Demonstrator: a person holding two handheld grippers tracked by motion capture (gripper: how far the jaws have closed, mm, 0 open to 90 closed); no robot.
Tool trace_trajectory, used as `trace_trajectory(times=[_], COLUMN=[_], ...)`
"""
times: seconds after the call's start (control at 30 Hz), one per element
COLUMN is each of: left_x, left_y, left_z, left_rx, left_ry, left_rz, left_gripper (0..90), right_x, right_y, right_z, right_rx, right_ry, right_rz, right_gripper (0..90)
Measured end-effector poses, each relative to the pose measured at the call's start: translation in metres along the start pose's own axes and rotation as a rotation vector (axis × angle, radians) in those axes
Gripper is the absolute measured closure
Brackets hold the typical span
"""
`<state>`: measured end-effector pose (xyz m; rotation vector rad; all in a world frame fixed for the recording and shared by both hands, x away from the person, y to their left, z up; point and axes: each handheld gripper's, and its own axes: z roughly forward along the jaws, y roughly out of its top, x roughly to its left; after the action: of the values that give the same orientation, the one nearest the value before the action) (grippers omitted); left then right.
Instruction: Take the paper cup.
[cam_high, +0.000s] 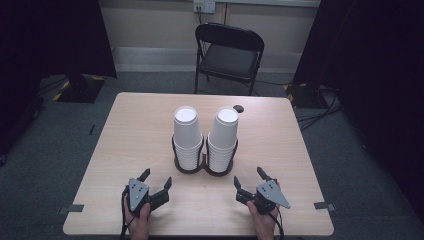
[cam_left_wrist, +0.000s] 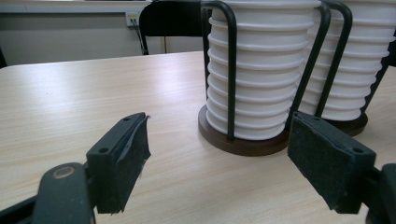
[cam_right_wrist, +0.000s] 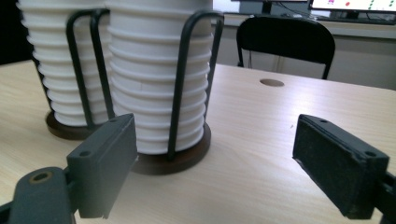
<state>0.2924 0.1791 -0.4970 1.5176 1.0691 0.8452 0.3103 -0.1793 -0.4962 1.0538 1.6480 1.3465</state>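
**Grippers parked in front of the cup stacks, nothing picked up yet**

Left gripper (cam_high: 156, 185) and right gripper (cam_high: 248, 181) both sit low at the near edge of the pale wood-grain counter (cam_high: 135, 130), jaws spread wide and empty. So as far as I can tell the work hasn't really started: no cup has been touched or pulled out.

The two tall stacks of white ribbed paper cups (cam_high: 205, 137) stand upright side by side in a dark double holder with black wire hoops (cam_high: 202, 167), mid-counter, just ahead of the grippers. From the left gripper view the closer stack (cam_left_wrist: 254, 70) is near its right jaw but not touching.

Around it: a black folding chair (cam_high: 229, 52) behind the counter and a small round hole (cam_high: 238, 108) in the counter top near the far edge. Nothing lies between grippers and cups; only the wire hoops could get in the way of grabbing from the side.
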Motion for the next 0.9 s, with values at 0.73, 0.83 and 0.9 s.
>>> trace_trajectory(times=[0.73,0.83,0.9], left_x=[0.001,0.001,0.001], left_y=[0.000,0.000,0.000], left_z=[0.000,0.000,0.000], left_rx=[0.008,0.005,-0.001], left_ry=[-0.040,-0.061,-0.070], left_rz=[0.018,0.008,0.010], left_gripper=[16.7,16.5,16.1], right_x=[0.000,-0.001,-0.002], right_y=[0.016,0.023,0.028], right_z=[0.003,0.004,0.005], right_rx=[0.084,0.072,0.067], right_ry=[0.099,0.110,0.118], right_rz=[0.041,0.049,0.056], right_gripper=[17.5,17.6,17.6])
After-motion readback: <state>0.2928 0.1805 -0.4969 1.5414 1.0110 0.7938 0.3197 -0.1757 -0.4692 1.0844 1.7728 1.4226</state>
